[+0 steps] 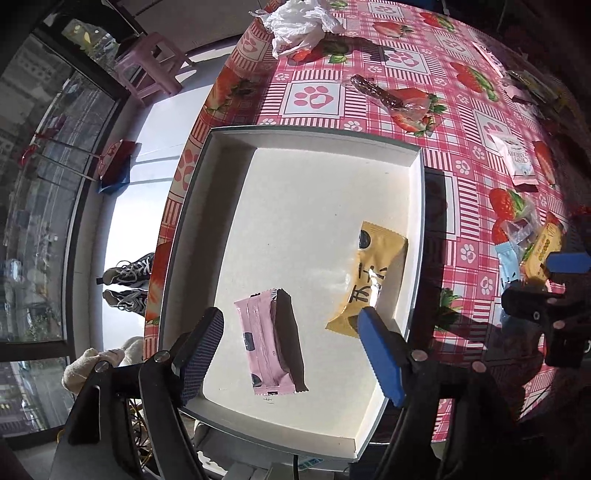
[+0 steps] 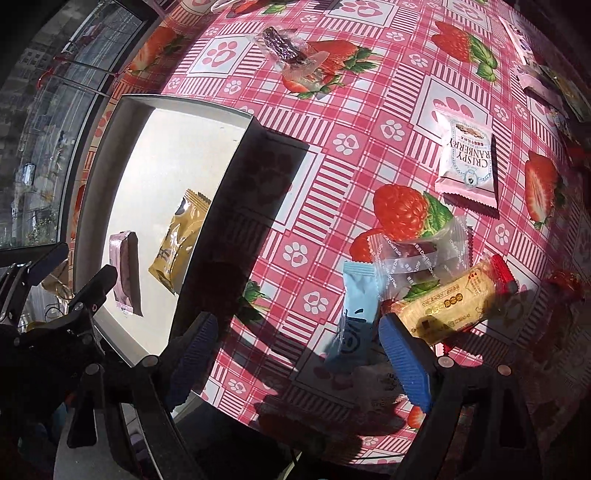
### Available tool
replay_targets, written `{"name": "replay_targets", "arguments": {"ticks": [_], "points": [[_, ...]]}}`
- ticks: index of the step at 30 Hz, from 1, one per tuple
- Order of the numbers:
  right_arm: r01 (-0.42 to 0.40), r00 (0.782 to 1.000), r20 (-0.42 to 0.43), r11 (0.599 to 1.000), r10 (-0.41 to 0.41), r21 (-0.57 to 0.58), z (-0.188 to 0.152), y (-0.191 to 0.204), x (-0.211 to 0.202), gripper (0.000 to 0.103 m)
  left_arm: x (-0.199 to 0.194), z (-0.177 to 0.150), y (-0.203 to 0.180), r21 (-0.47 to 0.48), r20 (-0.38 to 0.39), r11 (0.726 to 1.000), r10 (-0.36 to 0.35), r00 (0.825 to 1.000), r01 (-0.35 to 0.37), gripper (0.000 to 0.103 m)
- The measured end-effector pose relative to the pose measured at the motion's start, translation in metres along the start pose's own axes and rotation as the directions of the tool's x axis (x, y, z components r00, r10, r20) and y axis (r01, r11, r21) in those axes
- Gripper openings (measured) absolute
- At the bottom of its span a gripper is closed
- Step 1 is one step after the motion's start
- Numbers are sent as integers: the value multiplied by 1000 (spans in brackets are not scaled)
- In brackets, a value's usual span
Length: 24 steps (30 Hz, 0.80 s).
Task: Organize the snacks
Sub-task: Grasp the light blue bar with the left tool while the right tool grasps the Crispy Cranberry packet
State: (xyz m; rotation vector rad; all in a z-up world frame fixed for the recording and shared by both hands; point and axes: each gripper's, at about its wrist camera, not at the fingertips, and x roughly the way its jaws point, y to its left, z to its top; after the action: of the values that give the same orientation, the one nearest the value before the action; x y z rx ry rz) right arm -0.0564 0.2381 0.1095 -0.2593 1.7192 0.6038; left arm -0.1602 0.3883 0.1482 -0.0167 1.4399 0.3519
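Note:
A white shallow box point(image 1: 229, 155) lies on the strawberry tablecloth and holds a pink snack bar point(image 1: 264, 343) and a mustard-yellow packet point(image 1: 373, 273). My left gripper point(image 1: 291, 334) hovers open over the box, empty, above the pink bar. My right gripper point(image 2: 299, 345) is open and empty over the table, just before a light-blue packet point(image 2: 356, 314), a clear-wrapped candy point(image 2: 417, 258) and a yellow biscuit packet point(image 2: 447, 306). The box also shows in the right wrist view point(image 2: 147, 107), to the left.
A white "Crispy Cranberry" packet point(image 2: 467, 158) and a clear-wrapped dark bar point(image 2: 284, 48) lie farther out. More packets point(image 2: 535, 77) sit at the far right edge. A crumpled white plastic bag point(image 1: 299, 22) lies at the far end. The table edge drops to the floor at left.

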Motion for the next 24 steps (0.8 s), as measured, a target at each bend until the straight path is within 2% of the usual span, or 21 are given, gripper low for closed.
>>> {"name": "replay_targets", "arguments": {"ticks": [5, 8, 11, 14, 16, 19, 24], "points": [[97, 995, 5, 995, -97, -9, -25, -29, 6, 90, -2, 3, -20, 60, 0, 998, -12, 1000, 12, 78], [163, 986, -31, 987, -163, 4, -44, -49, 22, 90, -5, 5, -40, 122, -2, 991, -46, 999, 46, 78], [219, 973, -83, 975, -215, 39, -62, -74, 40, 90, -6, 8, -70, 204, -13, 975, -90, 996, 90, 78], [231, 968, -123, 967, -218, 109, -75, -107, 51, 90, -4, 11, -104, 272, -39, 952, -134, 990, 139, 79], [247, 965, -131, 956, -228, 161, -82, -132, 51, 103, 3, 16, -123, 268, -94, 942, -185, 978, 204, 79], [264, 962, -133, 931, -236, 251, -95, -169, 43, 102, 18, 24, -145, 223, -160, 941, -223, 962, 255, 79], [171, 985, -96, 899, -145, 402, -116, -212, 26, 103, 39, 32, -165, 125, -191, 958, -231, 954, 257, 78]]}}
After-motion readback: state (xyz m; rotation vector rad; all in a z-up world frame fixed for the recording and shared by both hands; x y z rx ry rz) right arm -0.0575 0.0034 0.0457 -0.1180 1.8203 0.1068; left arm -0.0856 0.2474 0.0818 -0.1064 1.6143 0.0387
